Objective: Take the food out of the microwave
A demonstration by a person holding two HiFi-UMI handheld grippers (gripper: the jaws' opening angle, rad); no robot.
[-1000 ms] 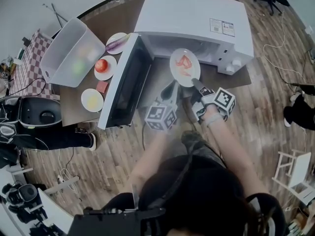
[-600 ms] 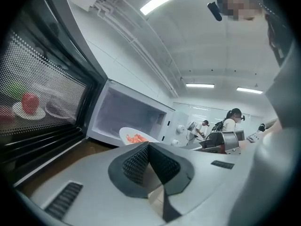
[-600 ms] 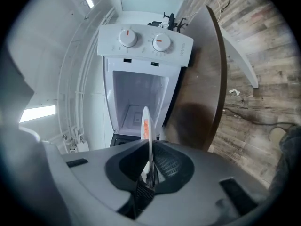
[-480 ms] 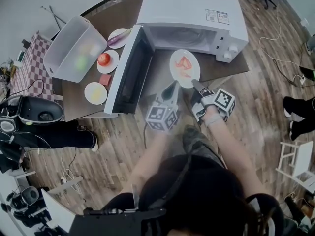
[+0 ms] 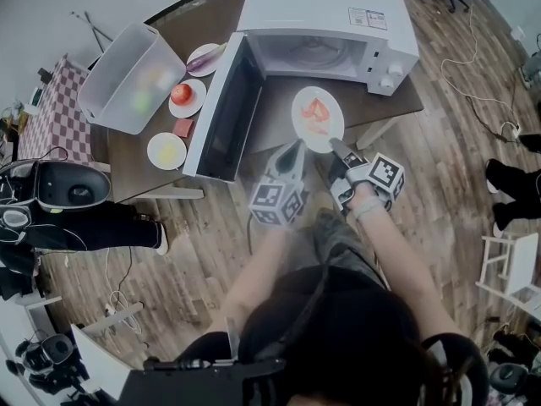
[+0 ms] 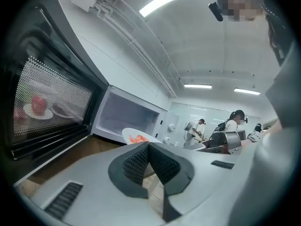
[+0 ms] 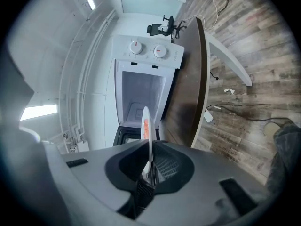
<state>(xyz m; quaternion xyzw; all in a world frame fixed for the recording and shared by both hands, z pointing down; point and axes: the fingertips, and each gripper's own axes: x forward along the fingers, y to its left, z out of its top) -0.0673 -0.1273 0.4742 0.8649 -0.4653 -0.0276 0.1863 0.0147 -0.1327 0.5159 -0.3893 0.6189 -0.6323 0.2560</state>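
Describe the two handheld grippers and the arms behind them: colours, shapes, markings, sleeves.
The left gripper and right gripper match. Each has a pale grey moulded body, dark tapering jaws lined with black cross-hatched pads, and a cube bearing black-and-white square markers. The forearms behind them are bare; no sleeves reach them.

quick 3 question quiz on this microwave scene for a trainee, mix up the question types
1. True or false: the microwave door is closed.
2. Where is the plate of food? A inside the microwave; B held in the air in front of the microwave; C on the floor.
3. Fill in: the ___ gripper's fingers pinch the plate's rim.
Key: 1 false; 2 B; 3 right, meaning the right gripper.
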